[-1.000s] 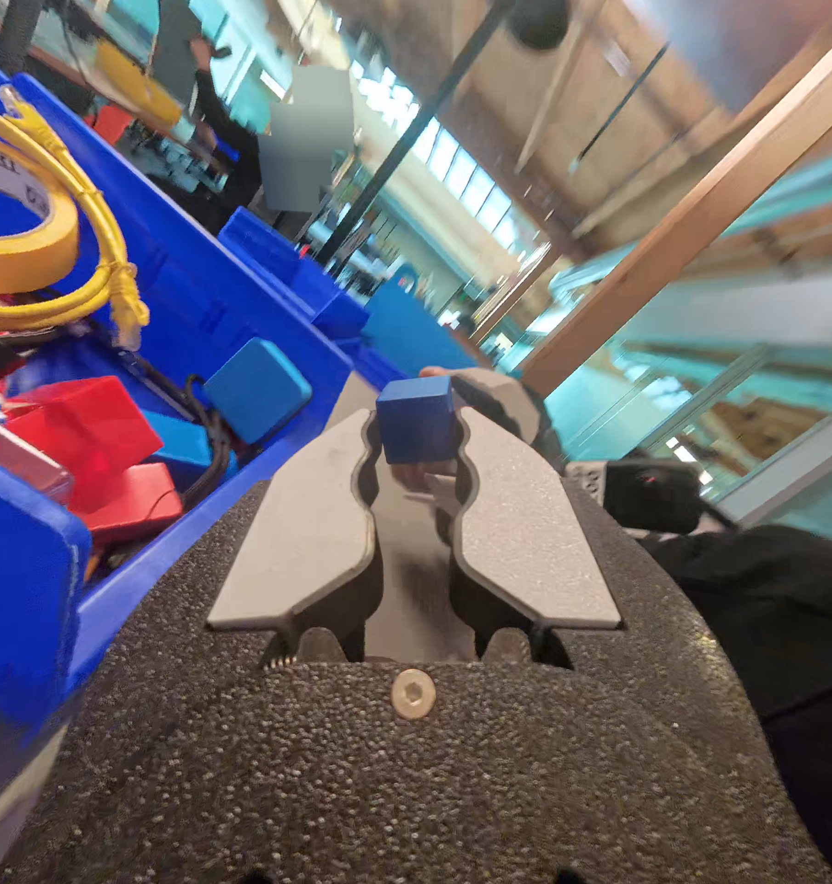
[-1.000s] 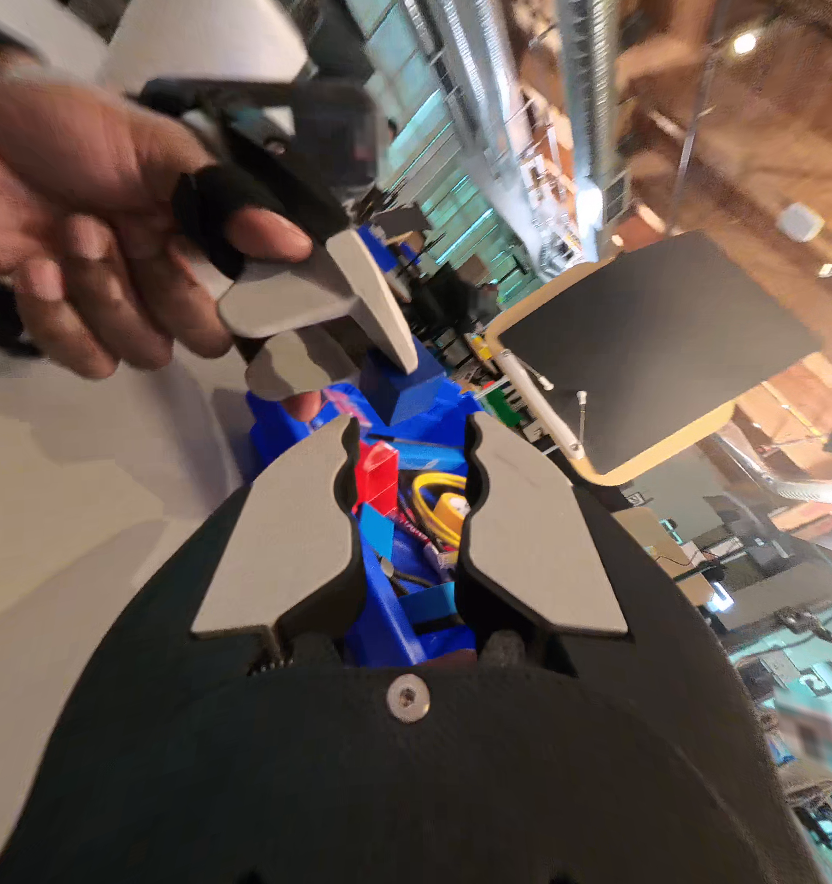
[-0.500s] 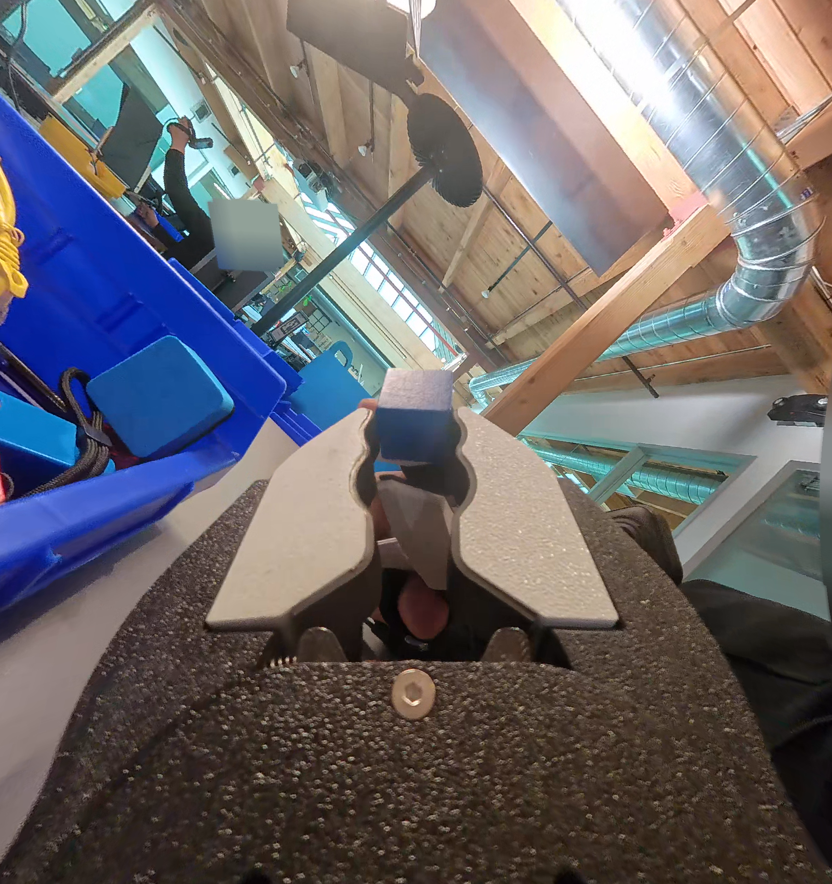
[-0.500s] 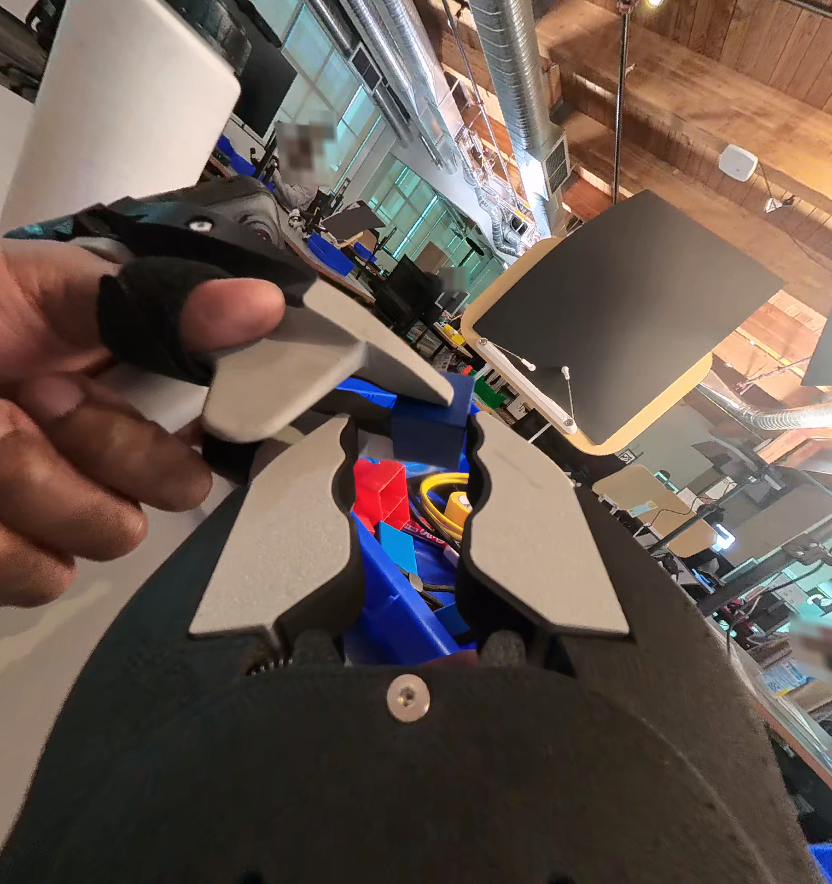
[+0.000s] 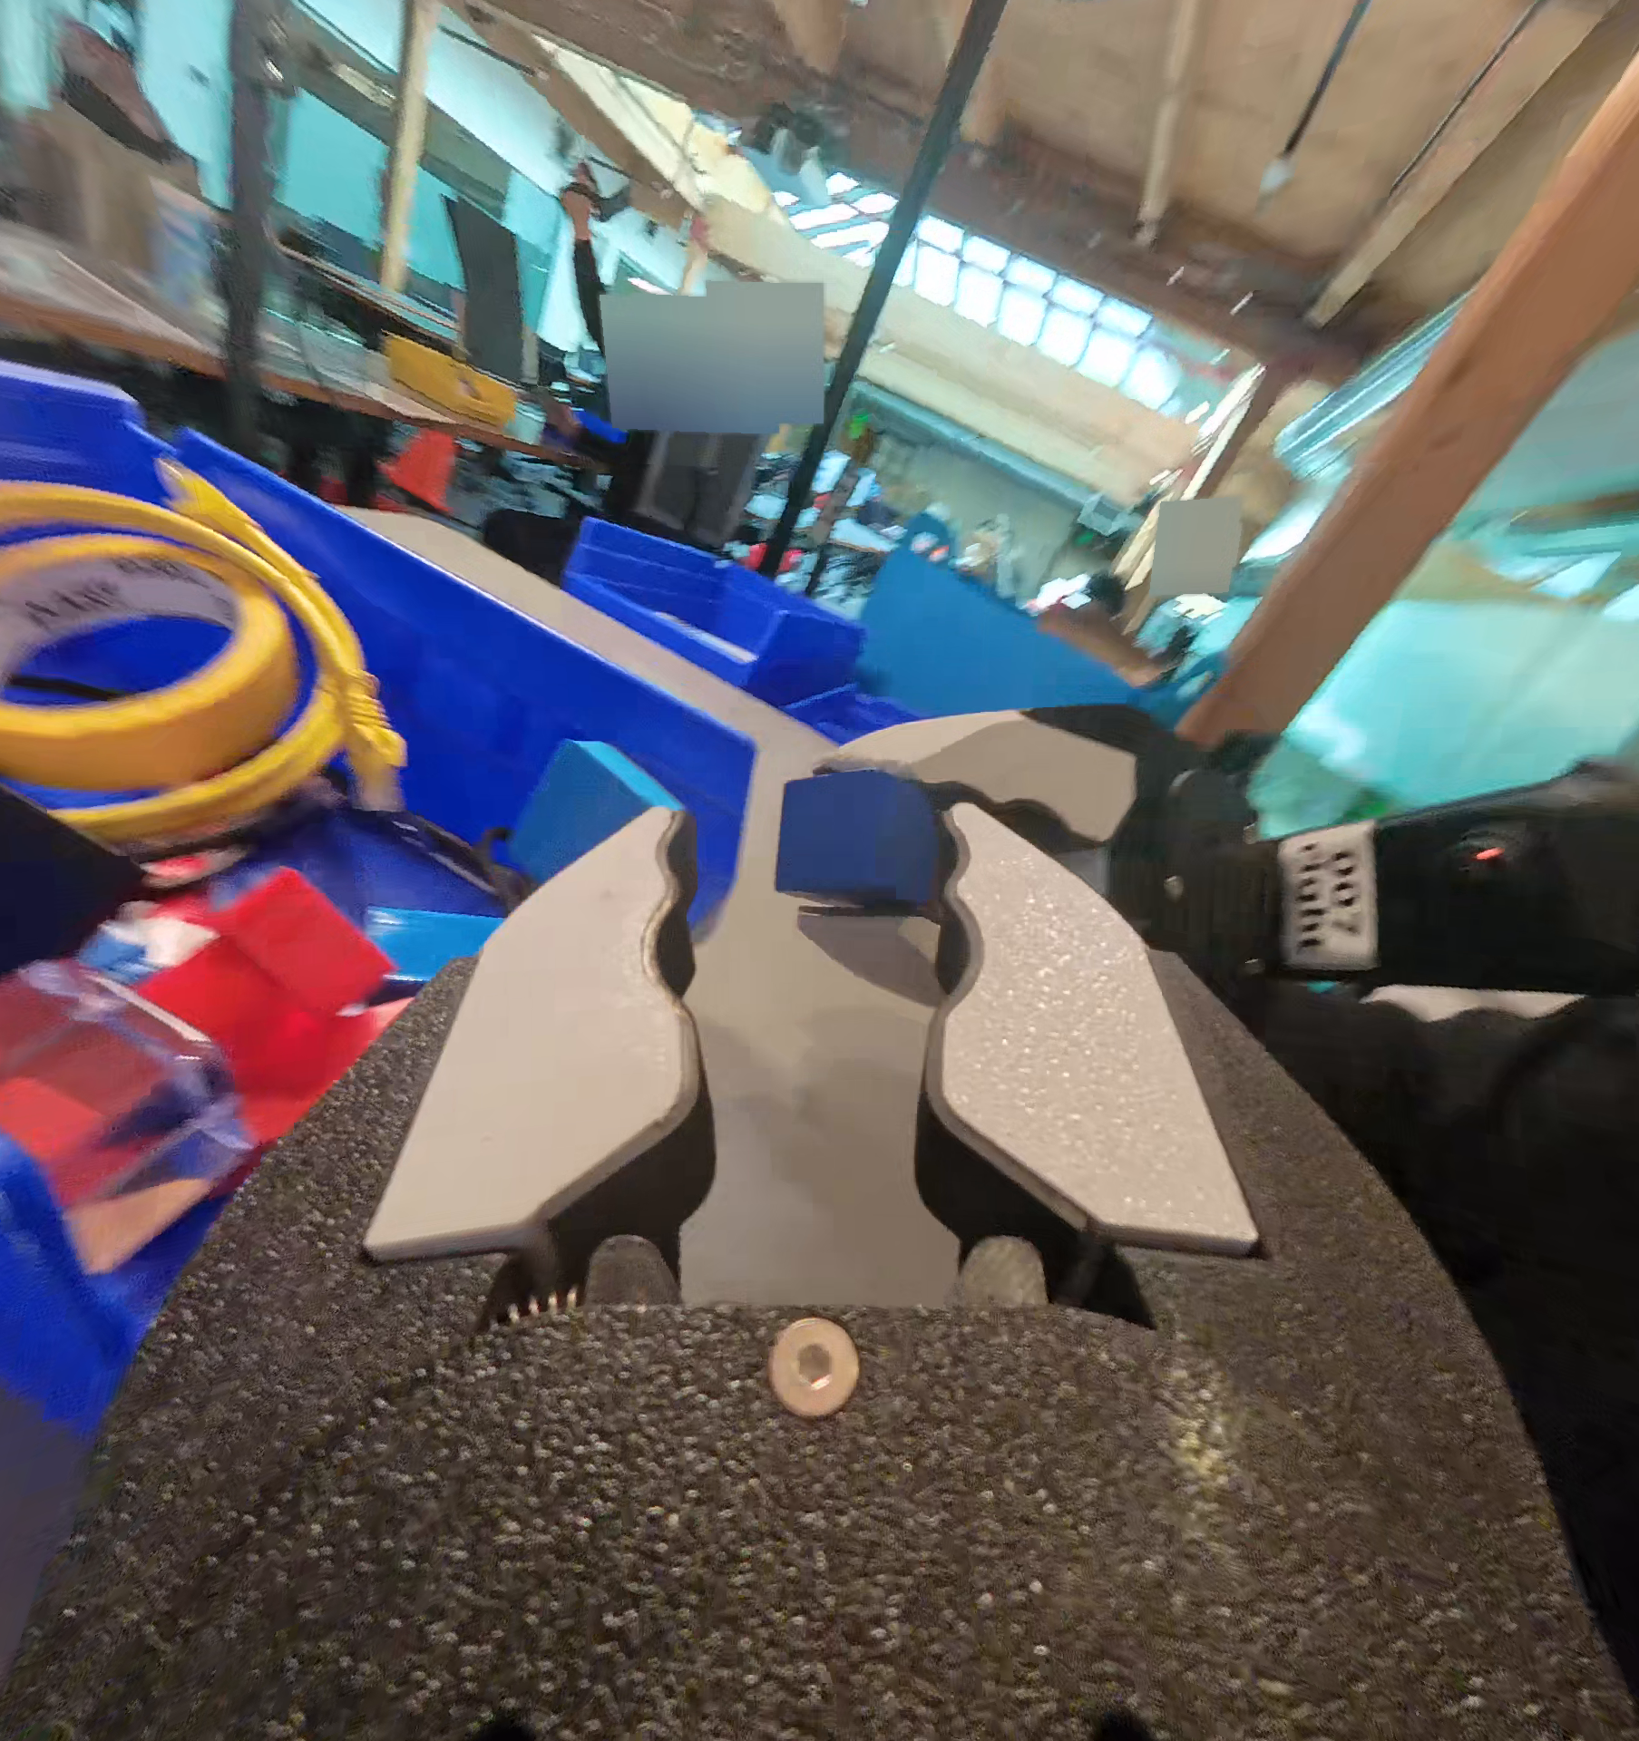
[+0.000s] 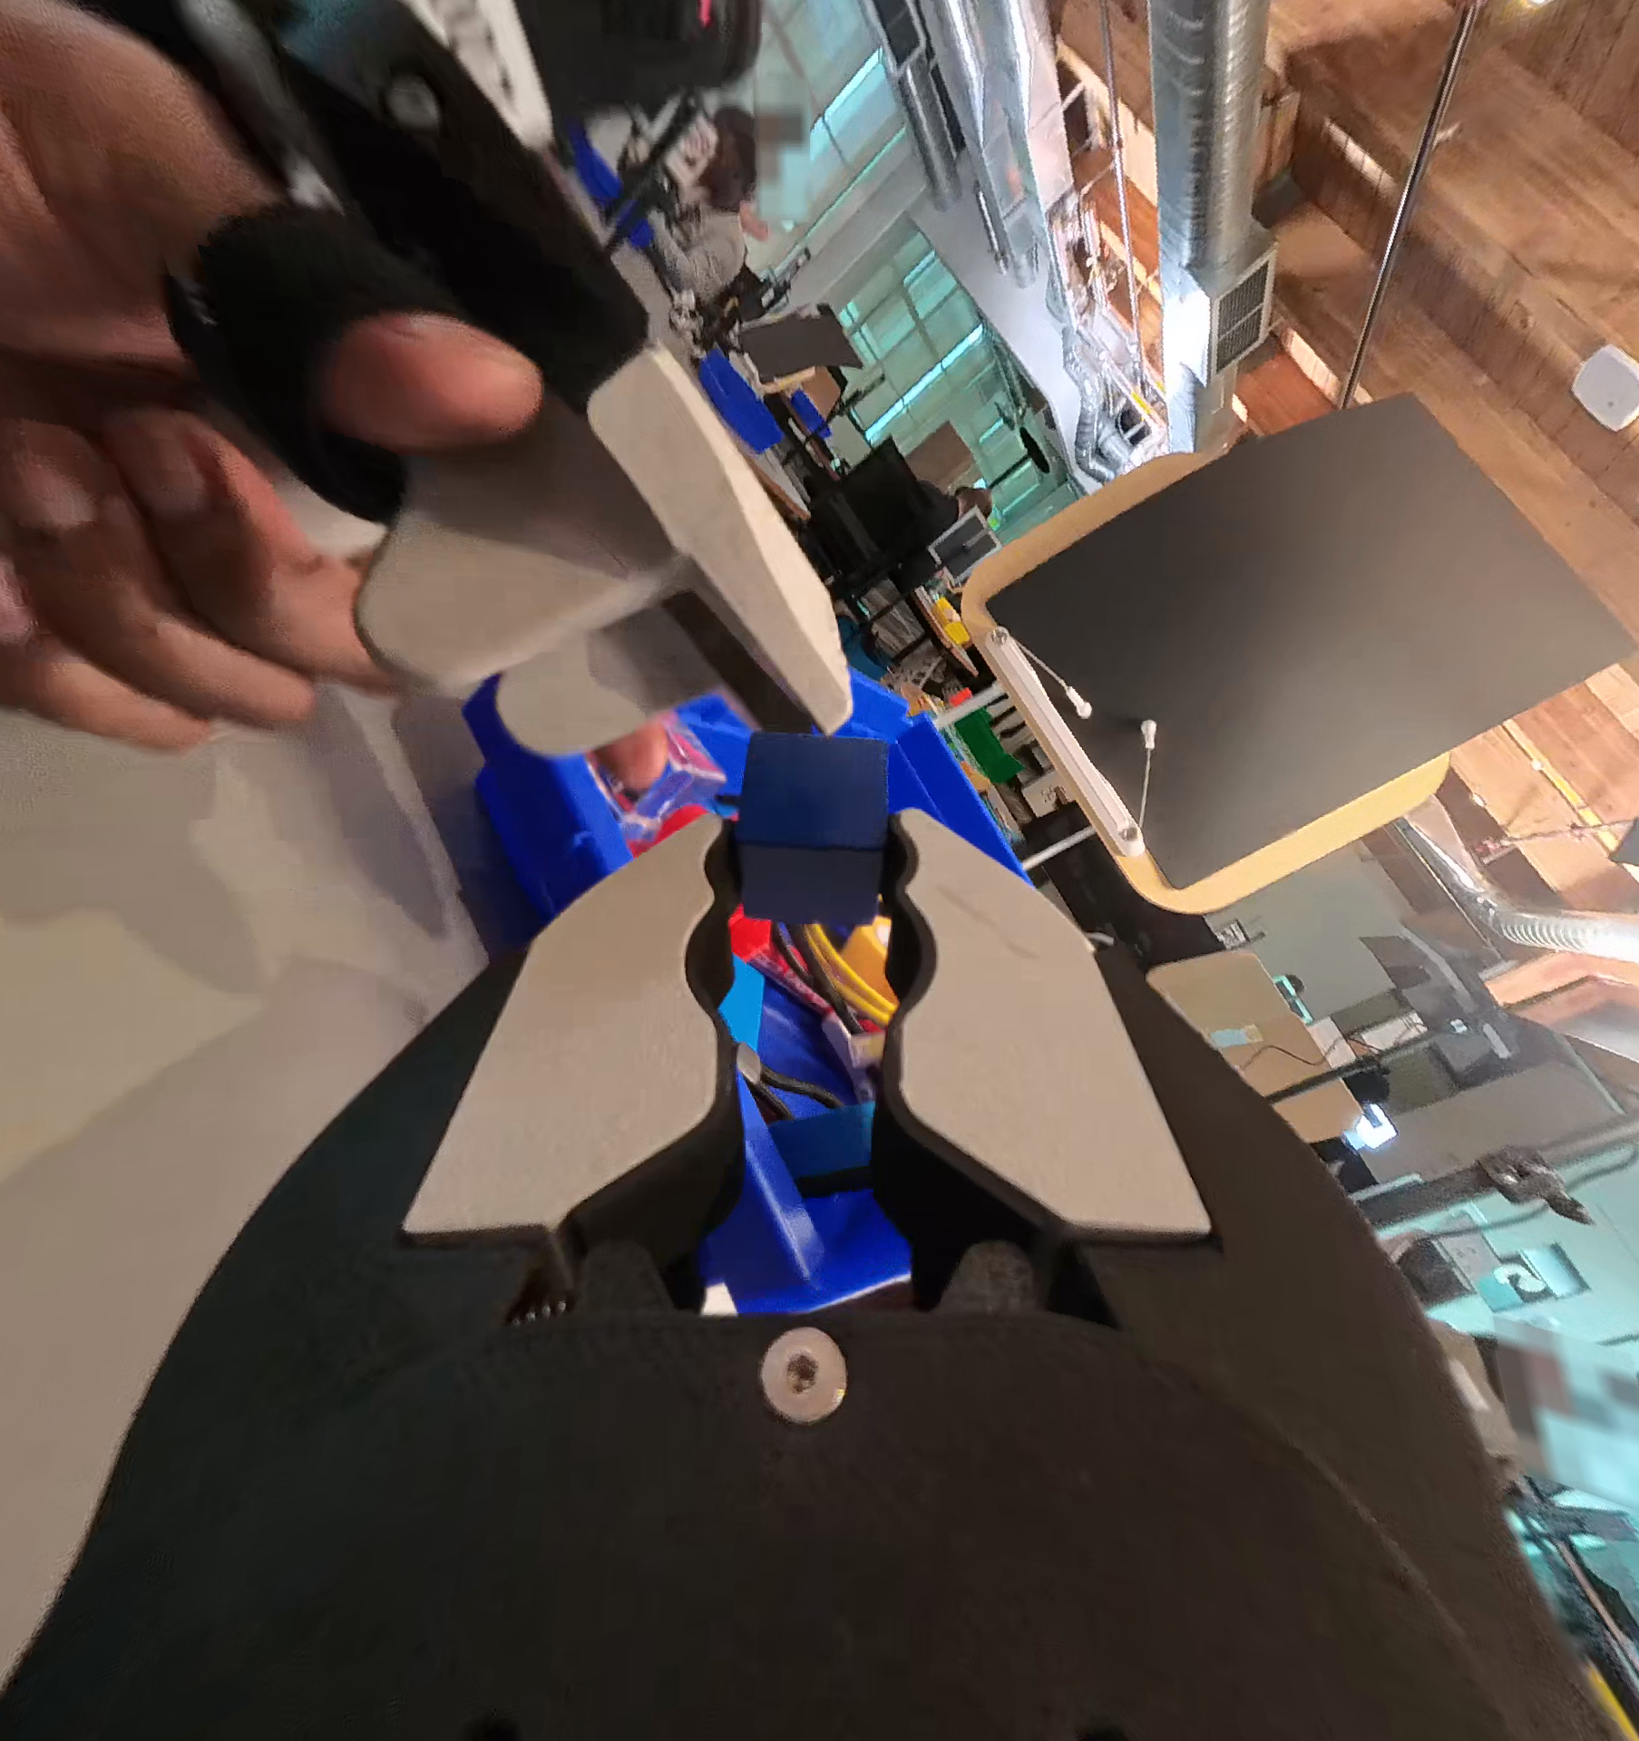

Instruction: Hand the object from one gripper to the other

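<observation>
Midair, above the grey bench (image 6: 118, 989) and a blue bin (image 5: 514, 678) of odds and ends: pinches the blue cube (image 6: 813, 801) at the very tips of the right gripper (image 6: 808, 827), jaws drawn in only as far as the cube's two side faces allow, upper part of the block standing proud. Looks small, light and rigid, with flat matte faces and crisp edges; seems unlikely to crush, yet liable to pivot or pop out if caught by a corner. Best taken square-on, across two opposite flat faces, near the middle.

Opposite, at the left gripper (image 5: 815, 820), shows jaws spread wide, clearly wider than the cube, gripping nothing. From the left wrist view, sets the cube roughly in line with that gap, close by the right-hand finger; cannot tell whether touching there. From the right wrist view, catches one grey finger of the left gripper poised just over the cube's top corner, a hand (image 6: 108, 424) wrapped round the handle. Suggests a handover all but made, pending a clean parting. Risks a nudge from that nearby finger.
</observation>
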Available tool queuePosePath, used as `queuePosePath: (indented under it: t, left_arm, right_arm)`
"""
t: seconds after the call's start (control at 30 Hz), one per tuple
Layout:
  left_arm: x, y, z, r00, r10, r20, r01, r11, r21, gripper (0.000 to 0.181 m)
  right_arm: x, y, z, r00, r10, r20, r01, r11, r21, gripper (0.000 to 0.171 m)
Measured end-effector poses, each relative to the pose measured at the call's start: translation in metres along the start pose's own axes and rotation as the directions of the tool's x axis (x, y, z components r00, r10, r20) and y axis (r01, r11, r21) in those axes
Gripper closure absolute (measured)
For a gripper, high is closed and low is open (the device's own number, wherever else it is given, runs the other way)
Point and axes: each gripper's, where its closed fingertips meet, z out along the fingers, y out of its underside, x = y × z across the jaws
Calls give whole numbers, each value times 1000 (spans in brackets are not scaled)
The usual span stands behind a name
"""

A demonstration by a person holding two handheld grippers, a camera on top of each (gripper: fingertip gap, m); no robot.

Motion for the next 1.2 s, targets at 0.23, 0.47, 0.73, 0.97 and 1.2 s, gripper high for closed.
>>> queuePosePath:
  t: [0.23,0.47,0.73,0.97,1.2]
  left_arm:
    - [-9,8,2,864,461,205,-430,885,-177,132]
    - [-13,34,9,861,470,194,-411,868,-279,148]
    - [11,14,2,979,203,9,-202,975,-99,150]
    - [38,38,-12,936,-199,-291,91,934,-344,150]
    - [53,82,-28,914,-211,-348,-39,806,-591,150]
  right_arm:
    - [-11,21,8,998,-70,9,70,986,-153,142]
    - [-26,11,9,988,-154,21,156,980,-121,143]
    - [-12,-9,-2,998,10,61,-14,998,58,133]
    - [-25,-22,-38,956,-140,260,77,968,237,130]
    - [-55,-12,-53,886,-305,350,230,943,240,125]
